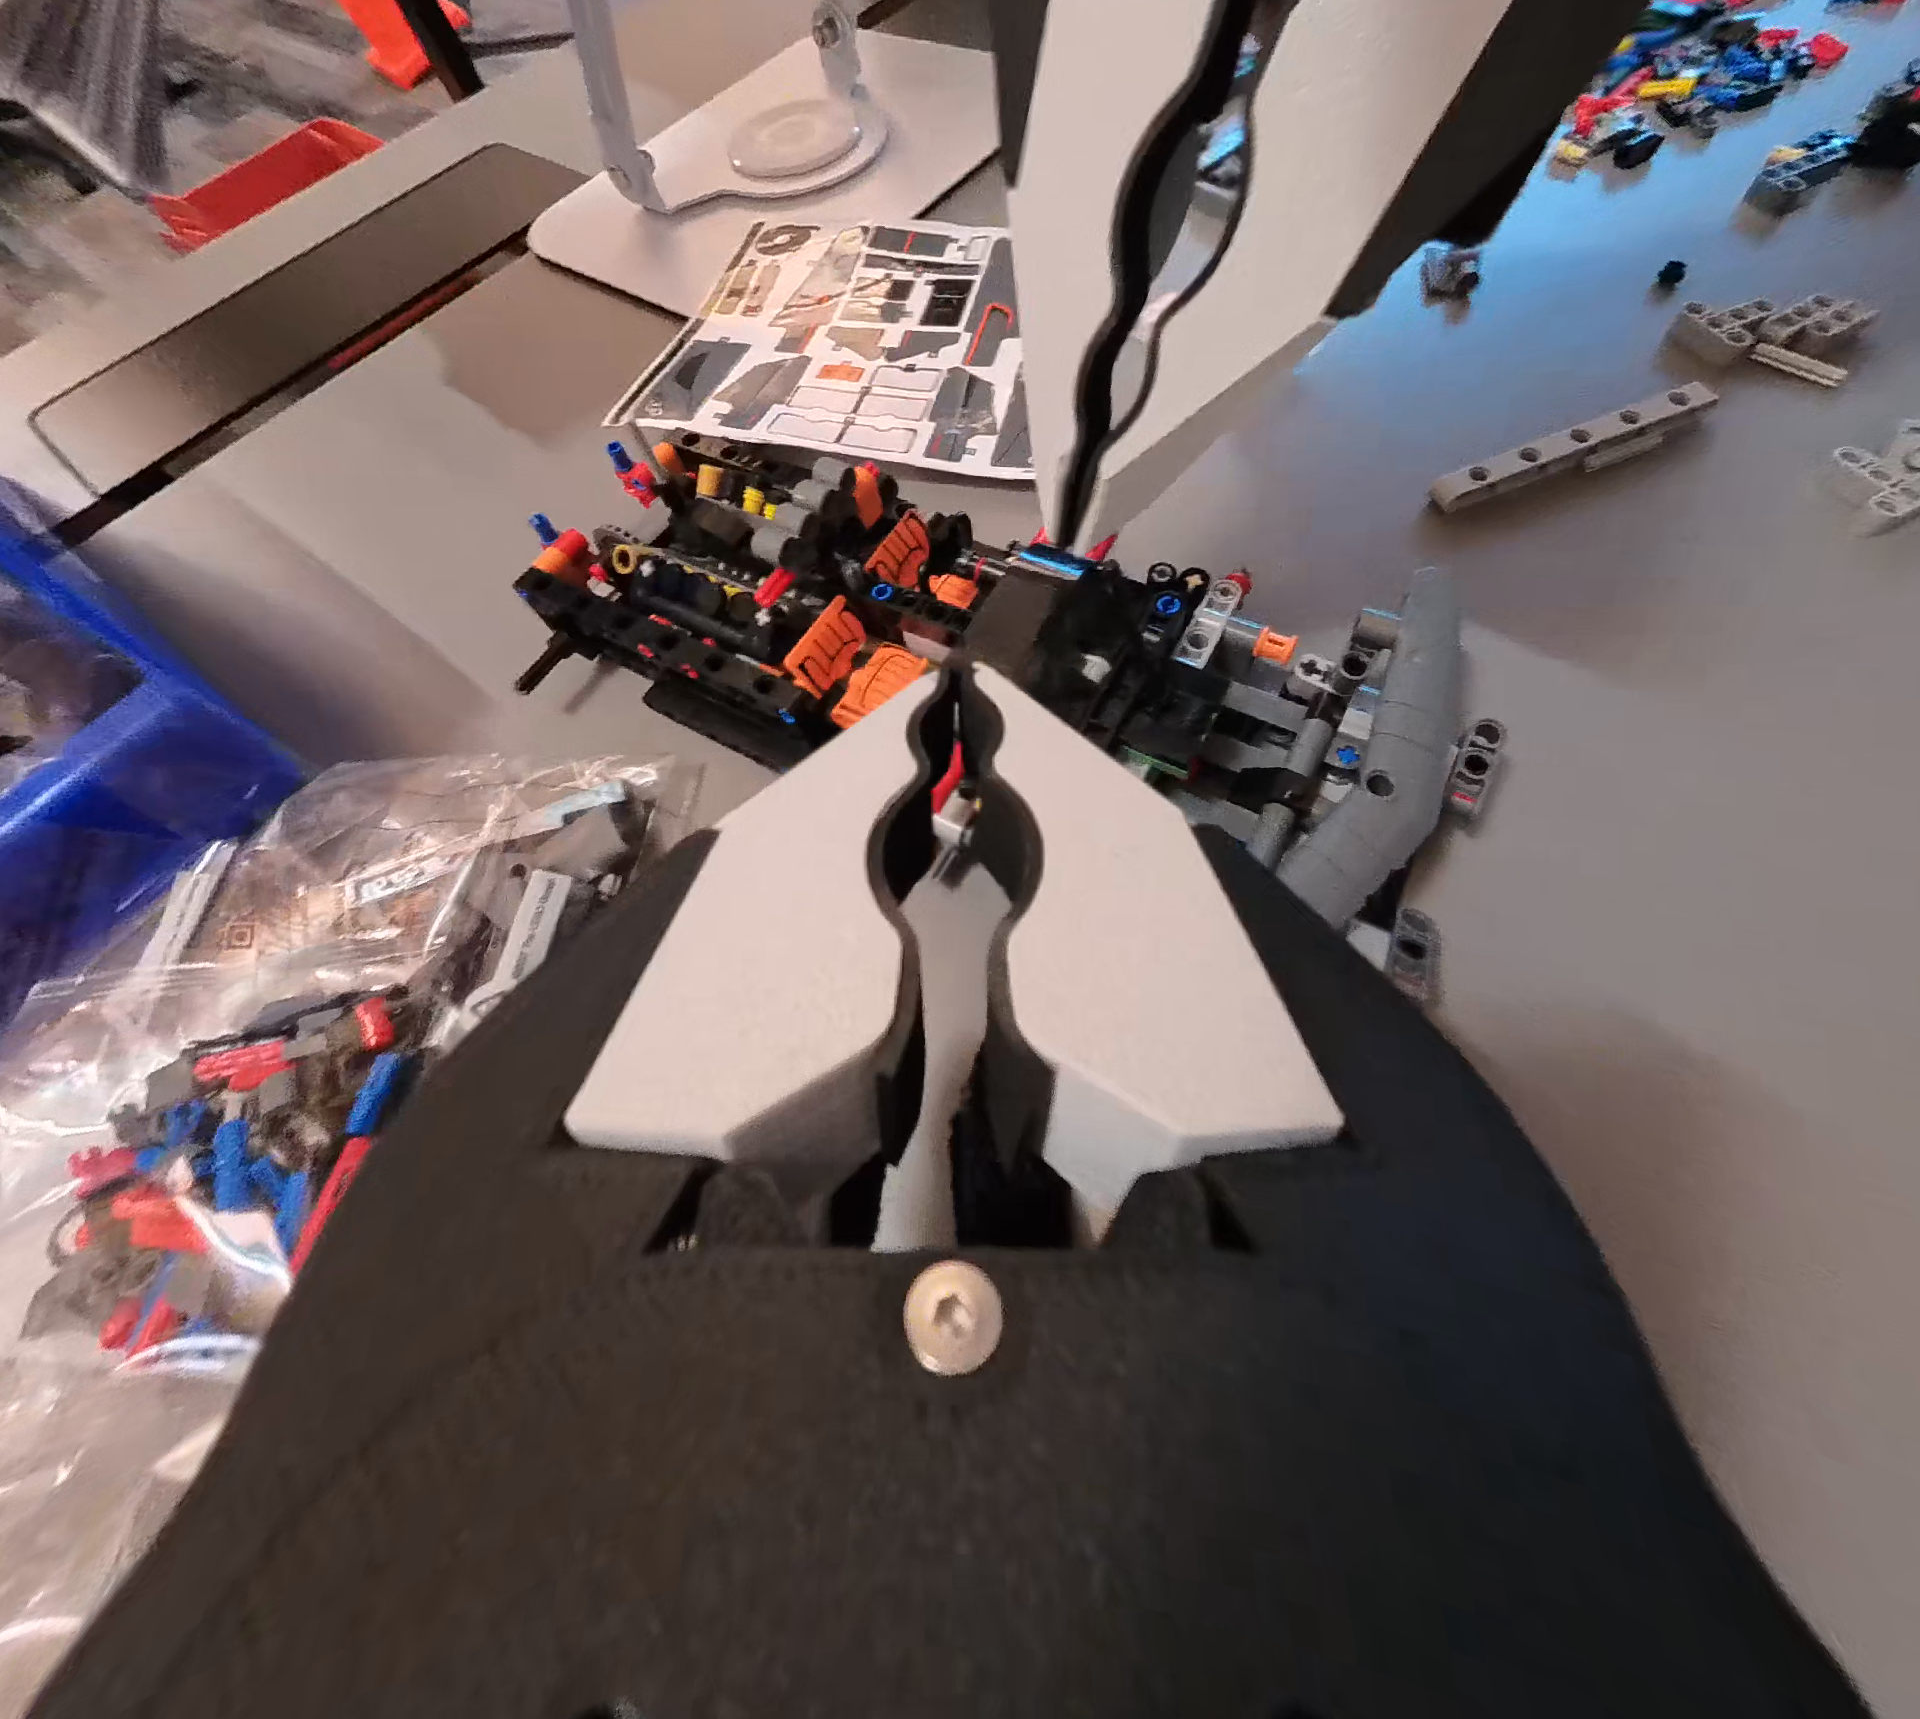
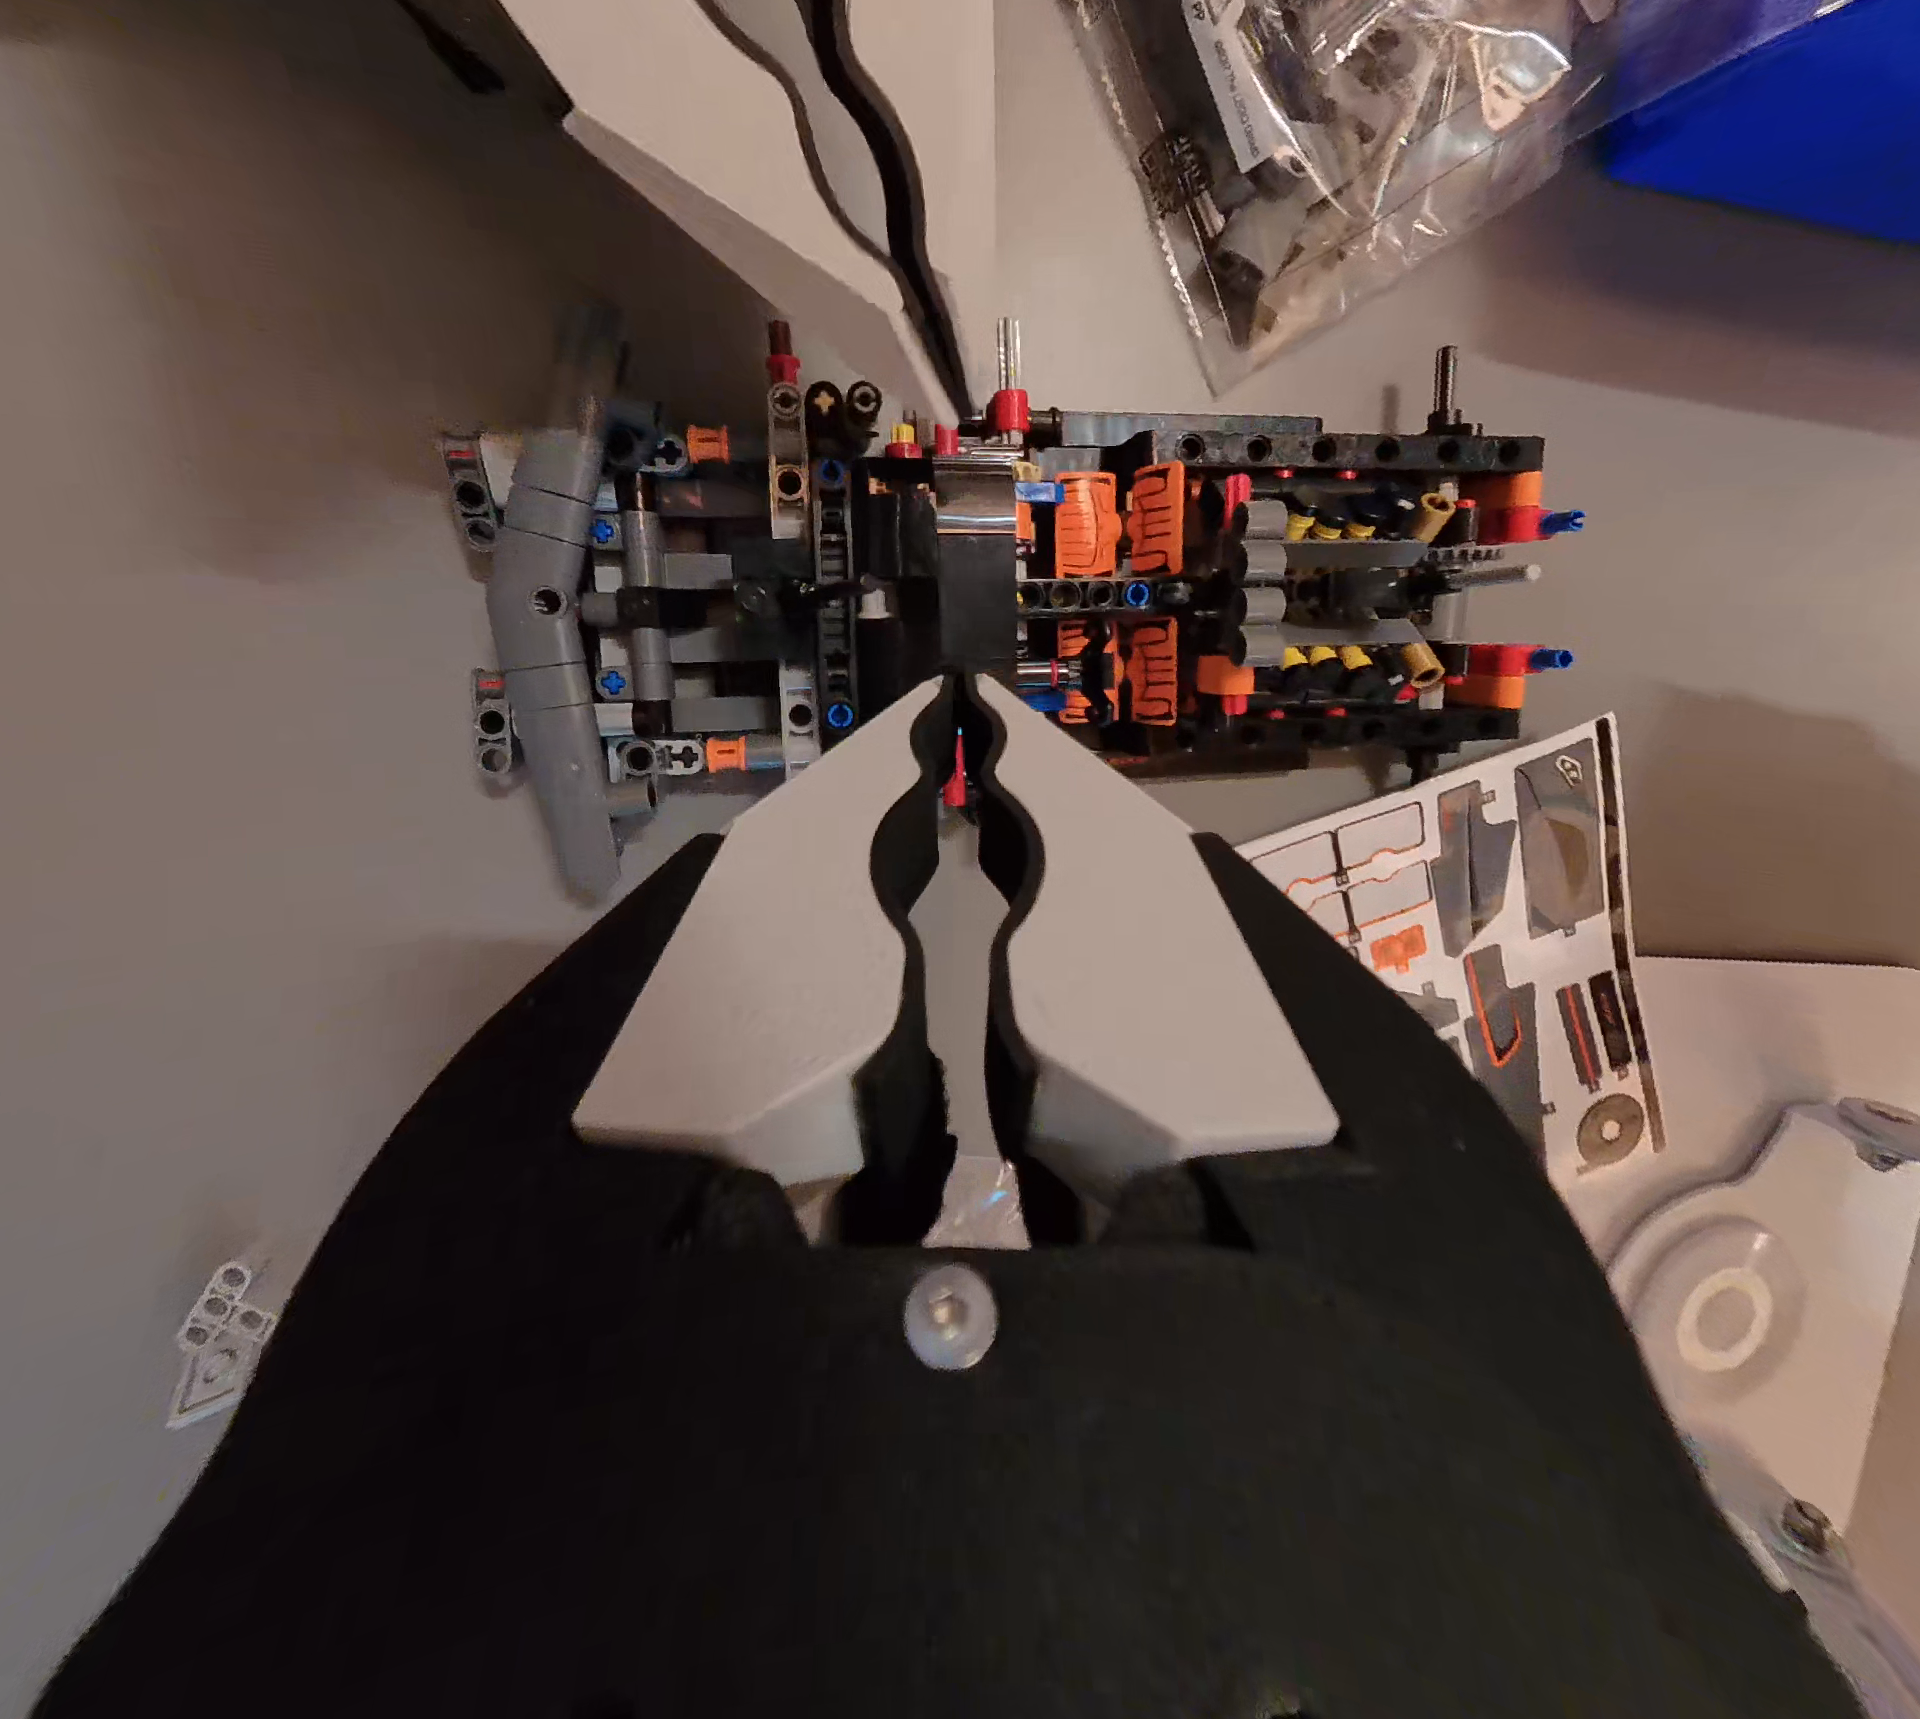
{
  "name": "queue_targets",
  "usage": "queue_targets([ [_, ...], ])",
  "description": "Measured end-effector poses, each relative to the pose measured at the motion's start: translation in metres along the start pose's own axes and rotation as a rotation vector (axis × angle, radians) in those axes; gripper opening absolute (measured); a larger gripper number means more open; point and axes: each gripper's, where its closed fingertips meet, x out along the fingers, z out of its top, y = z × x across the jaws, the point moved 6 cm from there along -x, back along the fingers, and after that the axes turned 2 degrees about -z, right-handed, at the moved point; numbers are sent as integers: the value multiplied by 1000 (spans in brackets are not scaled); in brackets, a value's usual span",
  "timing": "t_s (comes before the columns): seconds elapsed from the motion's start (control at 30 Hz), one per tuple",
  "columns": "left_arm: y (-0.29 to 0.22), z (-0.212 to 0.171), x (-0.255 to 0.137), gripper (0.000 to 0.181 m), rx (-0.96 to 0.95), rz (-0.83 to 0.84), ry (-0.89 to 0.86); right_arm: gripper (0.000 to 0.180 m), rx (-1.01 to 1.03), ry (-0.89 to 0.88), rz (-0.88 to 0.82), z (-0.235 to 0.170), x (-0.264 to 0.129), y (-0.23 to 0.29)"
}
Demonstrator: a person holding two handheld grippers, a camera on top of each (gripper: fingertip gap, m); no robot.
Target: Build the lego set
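Both grippers' fingers [image 2: 894,796] flank the lego chassis [image 2: 1039,589].

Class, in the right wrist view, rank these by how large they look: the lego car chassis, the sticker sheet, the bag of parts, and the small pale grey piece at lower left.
1. lego car chassis
2. bag of parts, cut off by the frame edge, so unsure against the chassis
3. sticker sheet
4. small pale grey piece
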Motion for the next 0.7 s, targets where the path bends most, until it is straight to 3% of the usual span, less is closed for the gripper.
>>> queue_targets([
  [0.3,-10,-4,16,0,113,4,100,0,6,-5,37,-1,6,0],
  [0.47,-7,5,4,0,84,17,33,0,38,-64,31,-1,-11,-4],
  [0.7,-16,-1,18,0,134,10,123,0,4,-30,26,-1,8,4],
])
